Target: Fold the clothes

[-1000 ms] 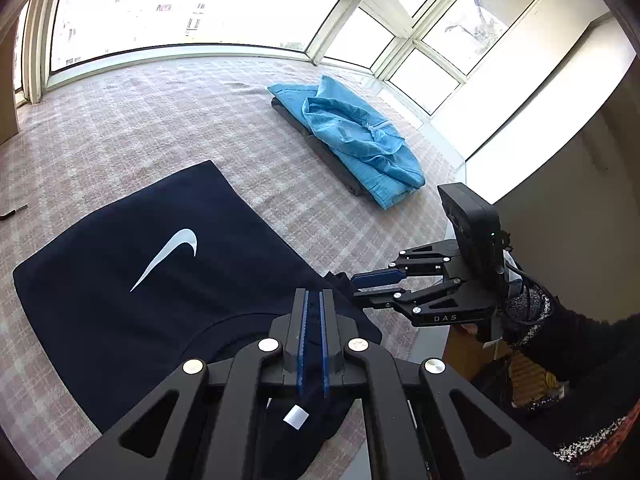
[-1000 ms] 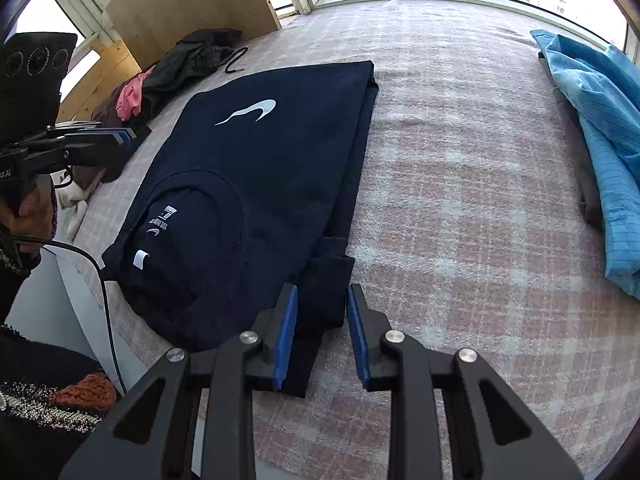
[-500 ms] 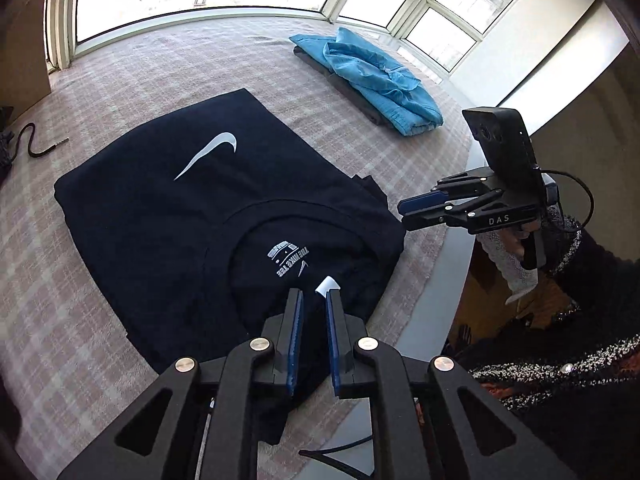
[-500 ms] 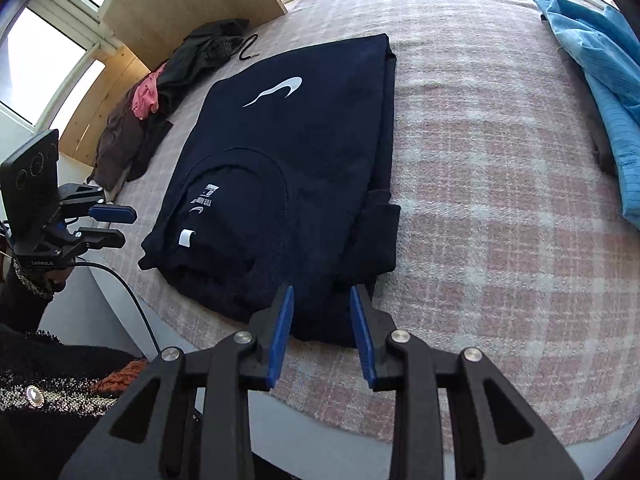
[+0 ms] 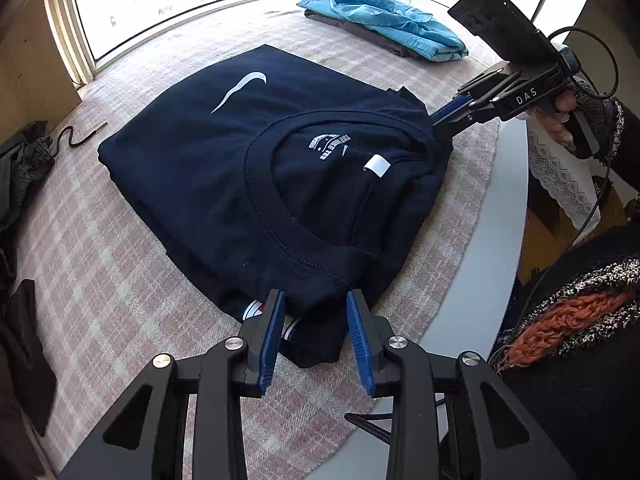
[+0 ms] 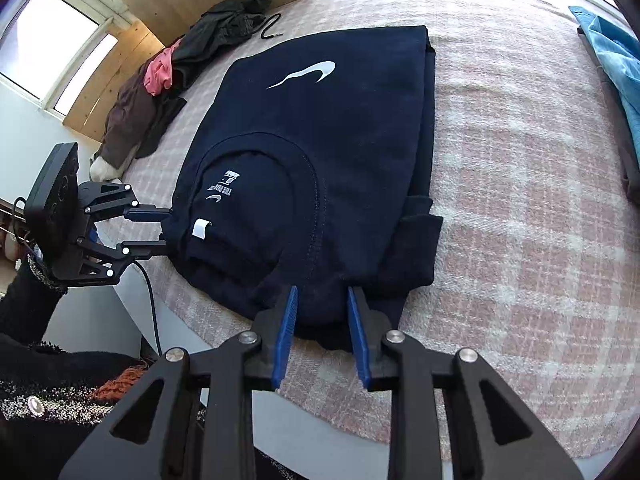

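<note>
Spread across the plaid table cover (image 5: 120, 240): navy T-shirt (image 5: 260, 152), sleeves already tucked in, collar end nearest the table edge, apparently awaiting one last fold toward the logo. Farther off, blue garment (image 5: 392, 28) already folded. Left gripper (image 5: 316, 336) and right gripper (image 6: 322, 330) both spread wide, straddling the collar-end corners, nothing clamped yet.

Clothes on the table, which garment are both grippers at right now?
The navy shirt with the white swoosh; both grippers straddle its near edge, unlike the blue garment by the window or the dark heap.
</note>
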